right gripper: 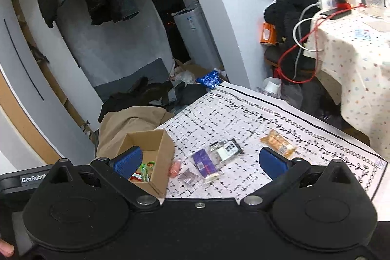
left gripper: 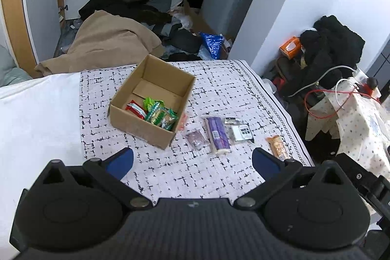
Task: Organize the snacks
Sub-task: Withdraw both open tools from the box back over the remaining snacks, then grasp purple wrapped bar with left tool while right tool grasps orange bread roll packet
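A bed takes up the middle of the room, with a white pillow on the left and a black-and-white patterned cloth spread over the rest. Toward the left of that cloth stands an open cardboard box, one corner turned toward the near side. Inside it lie a red packet and, just right of it, several green snack packets bunched against the near wall.

Tucked against the box's right side is a small orange-pink packet. Further right, loose on the cloth, come a small dark purple packet, a long purple bar with a pale end, and a black-and-white packet, all near one another. Well apart, close to the cloth's right border, lies an orange snack bar.

The left claw hangs over the near part of the cloth with its blue fingers spread wide and nothing between them. The right claw hovers above the loose packets, likewise wide open and empty.
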The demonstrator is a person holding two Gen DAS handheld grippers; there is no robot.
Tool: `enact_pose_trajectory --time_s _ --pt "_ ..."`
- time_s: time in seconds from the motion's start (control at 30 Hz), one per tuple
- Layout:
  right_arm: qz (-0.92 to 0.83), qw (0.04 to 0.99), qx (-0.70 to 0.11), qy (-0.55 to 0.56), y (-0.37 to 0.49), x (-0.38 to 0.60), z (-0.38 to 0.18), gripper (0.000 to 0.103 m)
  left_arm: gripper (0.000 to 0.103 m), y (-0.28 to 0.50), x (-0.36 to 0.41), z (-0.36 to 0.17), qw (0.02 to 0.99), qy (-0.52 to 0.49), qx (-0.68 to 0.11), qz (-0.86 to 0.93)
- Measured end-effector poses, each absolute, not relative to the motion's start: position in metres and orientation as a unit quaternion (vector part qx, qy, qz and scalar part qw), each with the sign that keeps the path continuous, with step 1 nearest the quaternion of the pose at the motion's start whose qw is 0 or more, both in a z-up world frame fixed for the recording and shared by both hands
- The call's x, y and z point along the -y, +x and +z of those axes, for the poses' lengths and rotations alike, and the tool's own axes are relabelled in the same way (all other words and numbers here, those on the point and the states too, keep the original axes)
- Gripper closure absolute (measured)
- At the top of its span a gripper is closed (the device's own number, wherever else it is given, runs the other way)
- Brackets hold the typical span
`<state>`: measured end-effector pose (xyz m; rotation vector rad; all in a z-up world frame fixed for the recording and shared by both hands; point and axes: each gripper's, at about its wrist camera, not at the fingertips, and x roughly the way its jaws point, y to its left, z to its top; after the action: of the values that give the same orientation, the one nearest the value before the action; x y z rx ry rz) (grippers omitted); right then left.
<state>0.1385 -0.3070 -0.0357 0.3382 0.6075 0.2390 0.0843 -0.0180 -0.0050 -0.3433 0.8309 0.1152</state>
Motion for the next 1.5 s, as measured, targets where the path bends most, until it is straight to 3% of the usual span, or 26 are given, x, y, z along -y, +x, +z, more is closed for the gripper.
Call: enact_pose_trajectory --time_s 1.1,1.5 --pt "0.081 0.928 -0.301 0.207 0.177 0.382 -0.131 0.002 0.0 0.128 0.075 -0.046 0.902 -0.138 -0.406 0.05" --pt "0.073 0.914 -0.315 0.244 0.219 0.397 -0.18 0.014 0.007 0.174 0.091 -0.079 0.9 -0.136 -0.41 0.056"
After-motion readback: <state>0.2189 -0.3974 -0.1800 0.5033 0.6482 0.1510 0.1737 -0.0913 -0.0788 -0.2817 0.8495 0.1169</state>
